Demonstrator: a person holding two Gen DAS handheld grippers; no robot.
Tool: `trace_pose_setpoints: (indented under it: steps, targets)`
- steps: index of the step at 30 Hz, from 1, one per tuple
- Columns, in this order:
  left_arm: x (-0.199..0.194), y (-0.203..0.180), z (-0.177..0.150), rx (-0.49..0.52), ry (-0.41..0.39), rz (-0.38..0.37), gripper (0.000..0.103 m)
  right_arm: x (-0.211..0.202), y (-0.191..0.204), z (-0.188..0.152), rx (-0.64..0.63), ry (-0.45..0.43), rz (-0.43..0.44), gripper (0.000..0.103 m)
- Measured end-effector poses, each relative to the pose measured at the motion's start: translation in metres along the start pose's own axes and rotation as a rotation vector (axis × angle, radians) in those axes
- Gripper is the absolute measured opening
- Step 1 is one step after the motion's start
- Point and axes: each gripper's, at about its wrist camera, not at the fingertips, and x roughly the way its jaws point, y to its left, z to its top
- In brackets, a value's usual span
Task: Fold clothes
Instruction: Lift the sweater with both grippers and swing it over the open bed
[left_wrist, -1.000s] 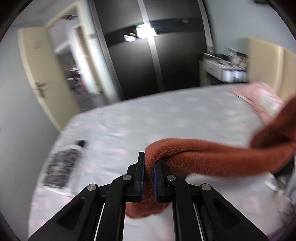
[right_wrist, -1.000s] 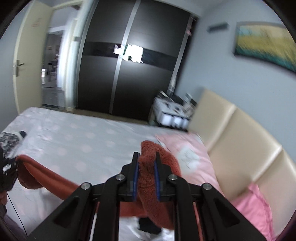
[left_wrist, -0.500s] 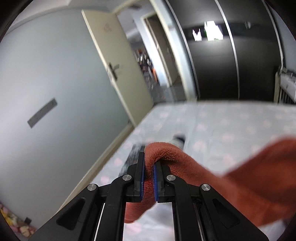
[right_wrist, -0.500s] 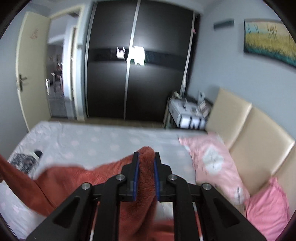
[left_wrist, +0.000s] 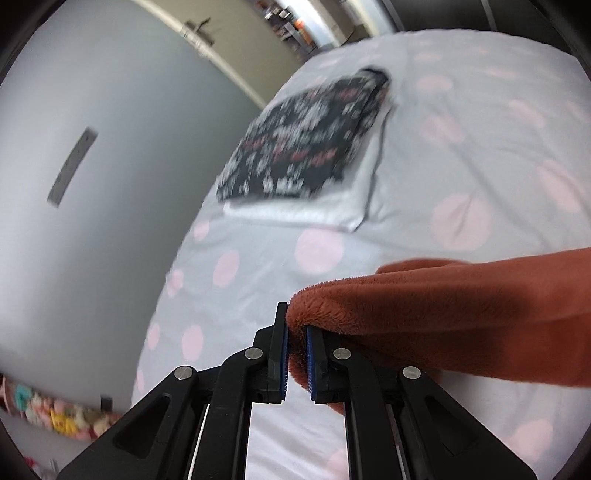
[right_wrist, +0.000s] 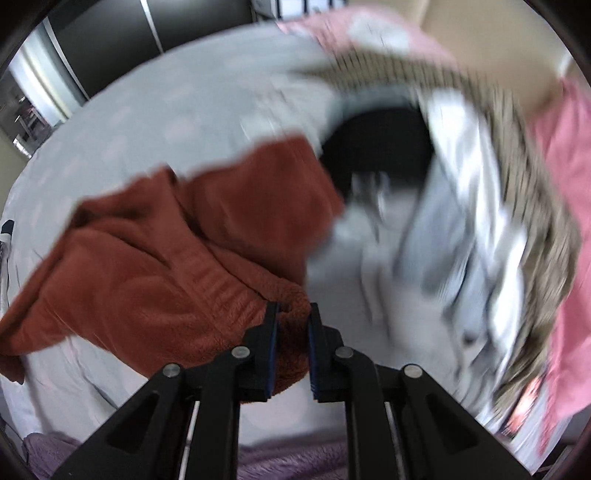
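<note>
A rust-brown fleece garment with a ribbed elastic waistband is spread low over the grey bed sheet with pink dots. My left gripper is shut on one edge of the fleece, which stretches off to the right. My right gripper is shut on the waistband end of the same garment, which hangs to the left of it.
A folded black floral garment lies on a folded white one near the bed's left edge. A blurred pile of grey, white, black and striped clothes lies right of the fleece. Pink pillows lie at the far right. A grey wall runs along the bed.
Both grippers have tipped downward and dropped toward the bed, carrying the fleece from held high to spread low over the sheet. The views now show the bed, not the room.
</note>
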Motion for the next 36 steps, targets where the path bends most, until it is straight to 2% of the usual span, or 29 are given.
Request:
trace_pose_setpoints:
  steps: [2,3,5,9,12,14,17,22,25,28,32,34,35,36]
  targets:
    - [0.010,0.001,0.000,-0.030,0.031,0.001,0.008,0.009,-0.008,-0.009,0.008,0.028,0.024,0.015]
    - [0.012,0.001,0.001,-0.031,0.033,-0.003,0.009,0.005,-0.009,-0.009,-0.006,0.018,0.035,0.019]
    - [0.011,0.002,0.003,-0.020,0.024,-0.004,0.010,-0.010,-0.008,-0.008,-0.052,-0.018,0.049,0.020]
    - [0.013,0.002,0.007,-0.002,0.016,-0.016,0.011,-0.055,0.007,0.003,-0.206,-0.115,0.048,0.033]
    - [0.018,0.002,0.010,0.002,0.024,-0.023,0.012,-0.073,0.030,0.025,-0.311,-0.157,0.119,0.042]
    - [0.021,0.000,0.012,0.008,0.029,-0.020,0.012,-0.065,0.054,0.043,-0.362,-0.138,0.190,0.043]
    - [0.023,-0.004,0.014,0.025,0.028,-0.013,0.012,-0.038,0.080,0.069,-0.362,-0.083,0.274,0.043]
    - [0.028,-0.009,0.017,0.064,0.027,-0.004,0.012,0.030,0.109,0.126,-0.285,0.025,0.380,0.043]
    - [0.032,-0.011,0.018,0.082,0.035,0.000,0.012,0.065,0.119,0.151,-0.248,0.079,0.386,0.043]
    - [0.035,-0.014,0.019,0.095,0.042,0.005,0.012,0.090,0.123,0.163,-0.231,0.138,0.397,0.043]
    - [0.040,-0.017,0.021,0.099,0.050,0.011,0.012,0.112,0.122,0.162,-0.214,0.210,0.440,0.043]
    - [0.042,-0.018,0.021,0.095,0.055,0.014,0.012,0.116,0.120,0.160,-0.197,0.213,0.475,0.035]
    - [0.042,-0.018,0.021,0.090,0.058,0.015,0.012,0.110,0.118,0.160,-0.187,0.188,0.484,0.023]
    - [0.040,-0.016,0.021,0.082,0.059,0.014,0.012,0.103,0.116,0.160,-0.176,0.158,0.490,0.018]
